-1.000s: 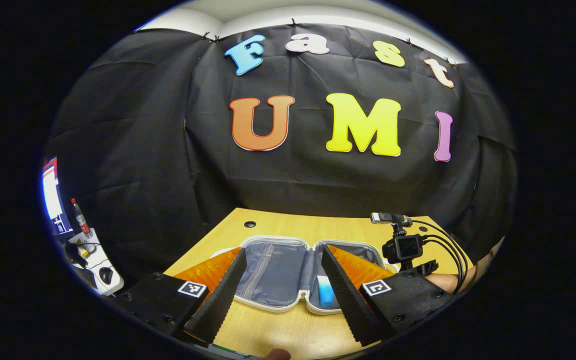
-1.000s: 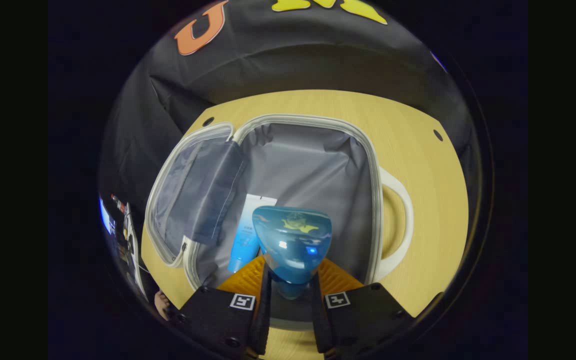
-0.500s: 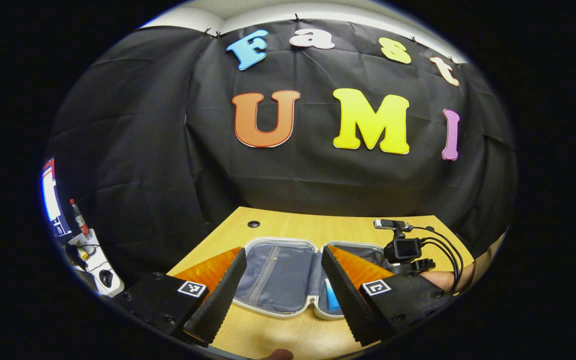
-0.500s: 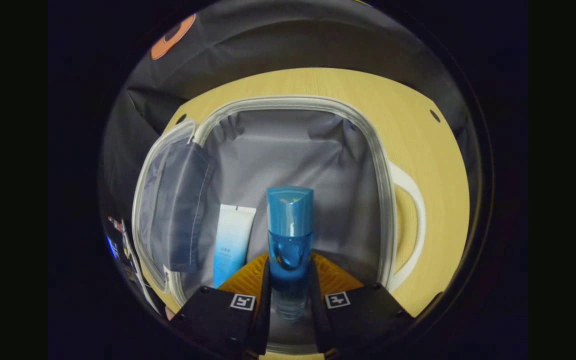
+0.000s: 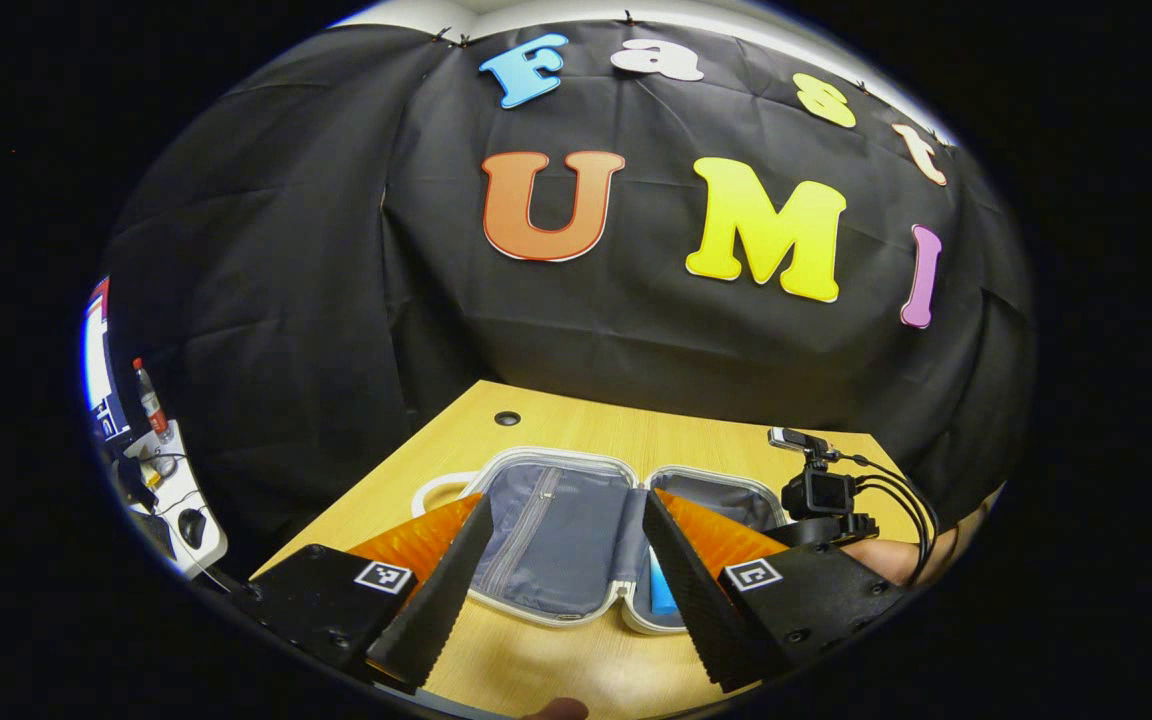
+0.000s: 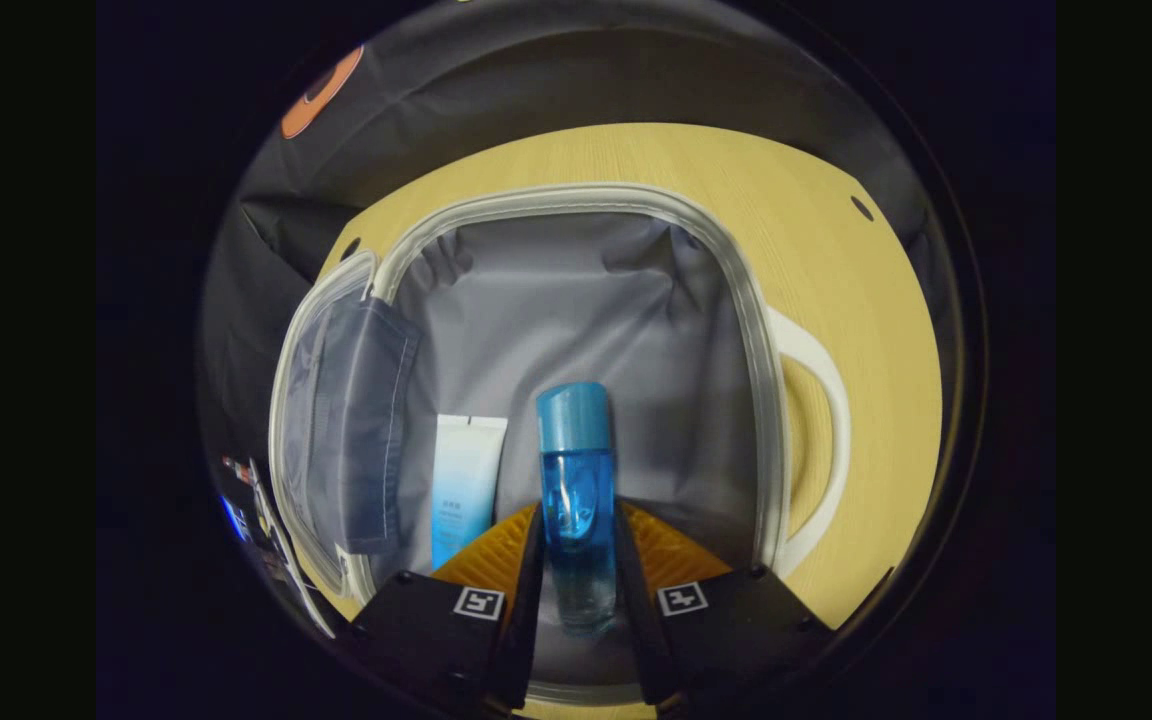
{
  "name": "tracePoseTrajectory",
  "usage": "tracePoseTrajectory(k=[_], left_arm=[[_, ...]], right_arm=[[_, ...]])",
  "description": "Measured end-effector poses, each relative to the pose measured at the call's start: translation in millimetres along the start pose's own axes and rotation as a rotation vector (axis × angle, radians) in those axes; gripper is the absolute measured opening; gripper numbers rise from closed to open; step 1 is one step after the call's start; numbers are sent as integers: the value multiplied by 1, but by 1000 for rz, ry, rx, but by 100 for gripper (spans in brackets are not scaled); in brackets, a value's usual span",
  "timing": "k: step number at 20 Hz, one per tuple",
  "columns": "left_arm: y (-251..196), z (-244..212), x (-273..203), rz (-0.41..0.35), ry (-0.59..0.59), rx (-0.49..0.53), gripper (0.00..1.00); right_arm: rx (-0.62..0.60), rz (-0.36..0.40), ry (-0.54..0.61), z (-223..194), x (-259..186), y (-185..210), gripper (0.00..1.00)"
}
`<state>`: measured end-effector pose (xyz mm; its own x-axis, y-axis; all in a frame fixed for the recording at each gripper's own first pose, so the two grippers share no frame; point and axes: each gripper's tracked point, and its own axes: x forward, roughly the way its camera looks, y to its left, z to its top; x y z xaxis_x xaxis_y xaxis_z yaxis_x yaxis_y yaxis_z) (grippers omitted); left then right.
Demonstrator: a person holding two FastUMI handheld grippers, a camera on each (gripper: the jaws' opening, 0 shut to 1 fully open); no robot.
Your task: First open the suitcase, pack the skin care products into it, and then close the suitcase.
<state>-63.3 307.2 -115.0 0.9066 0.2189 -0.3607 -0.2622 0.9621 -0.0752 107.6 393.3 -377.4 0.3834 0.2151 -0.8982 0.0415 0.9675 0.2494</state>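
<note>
Blue bottle (image 6: 576, 490): I am tipping it from bottom-toward-camera to lying lengthwise, cap pointing away, over the suitcase (image 6: 576, 300) lining.
Right hand-held gripper (image 6: 576, 600): I am lowering it closer into the suitcase.
Left hand-held gripper (image 5: 556, 570): I am drifting it sideways.

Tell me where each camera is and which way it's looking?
Left gripper view: rides on the left gripper, held low at the table's near edge, facing the wall across the open suitcase; its open jaws show below.
Right gripper view: rides on the right gripper, looking down into the suitcase; its jaws grip a bottle beside a tube.
Shared: suitcase, tube, table.
</note>
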Motion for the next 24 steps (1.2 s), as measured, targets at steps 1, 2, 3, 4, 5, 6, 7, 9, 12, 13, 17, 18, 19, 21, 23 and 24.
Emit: tracePoseTrajectory(k=[1, 2, 3, 4, 5, 6, 7, 9, 12, 13, 17, 18, 19, 21, 23, 24], left_arm=[[3, -2, 2, -4, 5, -4, 98], [7, -4, 5, -2, 10, -6, 98], [13, -5, 9, 4, 17, -8, 98], [20, -8, 13, 10, 25, -15, 98], [27, -9, 19, 12, 31, -24, 98], [34, -12, 25, 10, 44, -38, 98], [44, -14, 33, 17, 50, -56, 98], [63, -20, 50, 14, 69, -107, 98], [92, -17, 79, -25, 65, -211, 99], [102, -20, 89, -47, 74, -256, 99], [145, -42, 128, -48, 134, -401, 98], [153, -49, 138, -52, 149, -441, 98], [161, -57, 145, -47, 165, -480, 98], [173, -78, 158, -66, 224, -544, 100], [183, -97, 175, -55, 269, -627, 99], [187, -106, 182, -43, 289, -673, 98]], right_arm=[[-15, 2, -16, 1, -6, -1, 40], [-25, 24, -42, 5, -15, 4, 49], [-44, 53, -73, 8, -24, 10, 58], [-81, 57, -107, 12, -37, 11, 67], [-123, 66, -152, 18, -53, 13, 74], [-163, 78, -204, 26, -69, 16, 81], [-201, 84, -259, 33, -87, 17, 77], [-267, 108, -368, 46, -128, 17, 77], [-360, 131, -517, 60, -193, 7, 82], [-371, 123, -548, 61, -210, -3, 82], [-337, 95, -655, 68, -280, -51, 85], [-319, 90, -694, 73, -299, -61, 81], [-297, 68, -737, 79, -318, -76, 77], [-262, 22, -829, 90, -361, -103, 77], [-234, -35, -906, 96, -392, -123, 81], [-218, -56, -932, 95, -405, -129, 81]])
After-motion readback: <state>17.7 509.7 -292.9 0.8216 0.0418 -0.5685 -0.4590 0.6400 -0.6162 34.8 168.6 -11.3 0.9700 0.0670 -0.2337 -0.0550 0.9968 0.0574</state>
